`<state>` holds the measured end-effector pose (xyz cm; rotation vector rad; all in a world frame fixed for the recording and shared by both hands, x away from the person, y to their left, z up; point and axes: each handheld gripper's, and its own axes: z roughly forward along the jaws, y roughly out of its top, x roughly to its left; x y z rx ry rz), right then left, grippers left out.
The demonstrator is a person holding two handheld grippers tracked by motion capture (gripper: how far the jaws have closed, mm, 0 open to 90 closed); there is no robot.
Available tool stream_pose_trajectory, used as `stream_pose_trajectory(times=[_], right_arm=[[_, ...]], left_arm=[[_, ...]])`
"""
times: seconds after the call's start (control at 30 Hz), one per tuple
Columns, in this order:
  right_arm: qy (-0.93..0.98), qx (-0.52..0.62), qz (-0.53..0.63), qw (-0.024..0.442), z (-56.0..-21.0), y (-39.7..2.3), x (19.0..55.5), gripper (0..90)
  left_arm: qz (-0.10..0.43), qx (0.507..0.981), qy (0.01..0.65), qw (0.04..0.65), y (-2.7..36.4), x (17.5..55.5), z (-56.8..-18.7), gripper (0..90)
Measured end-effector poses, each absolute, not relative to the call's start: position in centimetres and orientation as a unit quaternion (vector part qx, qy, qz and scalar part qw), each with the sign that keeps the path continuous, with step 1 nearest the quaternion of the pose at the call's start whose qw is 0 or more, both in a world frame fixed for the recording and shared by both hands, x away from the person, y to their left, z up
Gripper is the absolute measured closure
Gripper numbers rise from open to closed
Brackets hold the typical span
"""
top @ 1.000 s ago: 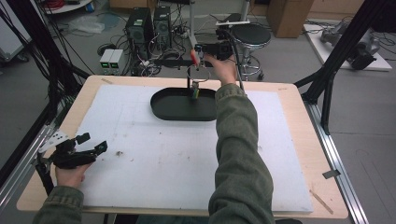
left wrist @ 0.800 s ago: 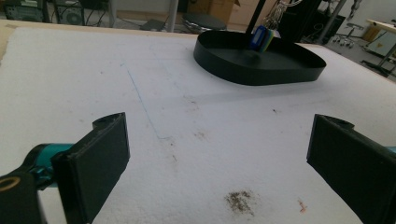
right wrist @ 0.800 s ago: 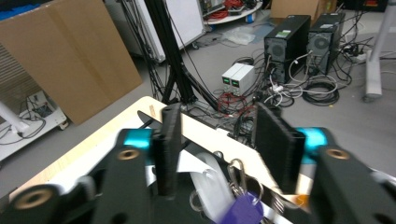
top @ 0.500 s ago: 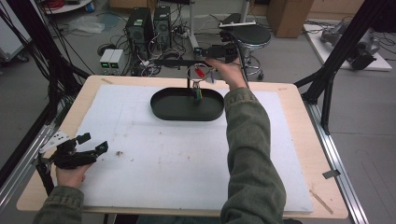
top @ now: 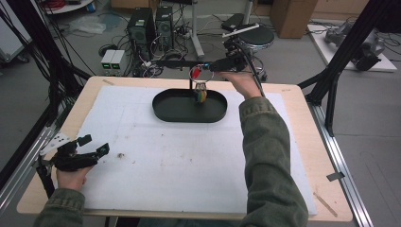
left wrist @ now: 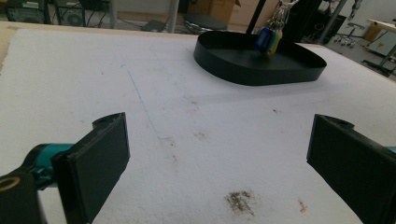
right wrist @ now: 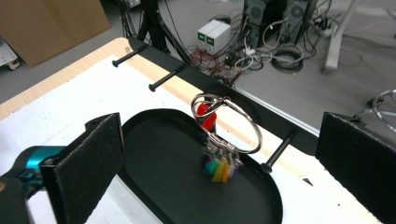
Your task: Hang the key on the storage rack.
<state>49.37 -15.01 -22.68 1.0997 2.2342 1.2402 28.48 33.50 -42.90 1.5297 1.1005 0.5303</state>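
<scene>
A metal key ring (right wrist: 229, 123) hangs from a red-tipped peg (right wrist: 205, 115) on the black rack (right wrist: 177, 60) at the table's far edge. Its coloured tags (right wrist: 219, 168) dangle blurred over the black oval tray (top: 189, 106). My right gripper (right wrist: 224, 126) is open, with its jaws wide to either side of the ring and not touching it; in the high view the right gripper (top: 218, 65) sits just right of the ring (top: 199, 75). My left gripper (top: 92, 146) rests open and empty on the white mat (top: 189, 161) at front left. The left gripper view shows the tray (left wrist: 261, 65) and tags (left wrist: 268, 41) far ahead.
Two more bare pegs (right wrist: 166, 79) stick out of the rack further along. Dirt smudges (left wrist: 240, 200) mark the mat near the left gripper. Behind the table stand computers (top: 151, 21), cables and a stool (top: 255, 35). Black frame posts (top: 331, 90) flank the table.
My right gripper has drawn back to the right, away from the key ring, which now hangs on the peg with its tags swinging. The left gripper has stayed put.
</scene>
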Motion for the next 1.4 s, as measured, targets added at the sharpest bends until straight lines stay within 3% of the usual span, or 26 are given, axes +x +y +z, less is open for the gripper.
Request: stream_pose_trajectory(times=[0.63, 0.97, 1.4], right_arm=[[0.803, 0.393, 0.405, 0.189, -26.3, -18.0, 43.4, 0.4], [0.778, 0.408, 0.424, 0.221, -27.0, -20.1, 40.7, 0.4], [0.759, 0.432, 0.435, 0.219, -29.9, -23.0, 38.7, 0.5]], left_arm=[[0.223, 0.651, 0.466, 0.557, 33.4, 28.4, -42.9, 6.3], [0.225, 0.650, 0.464, 0.558, 33.4, 28.3, -42.8, 6.3], [0.225, 0.650, 0.464, 0.559, 33.3, 28.4, -42.9, 6.3]])
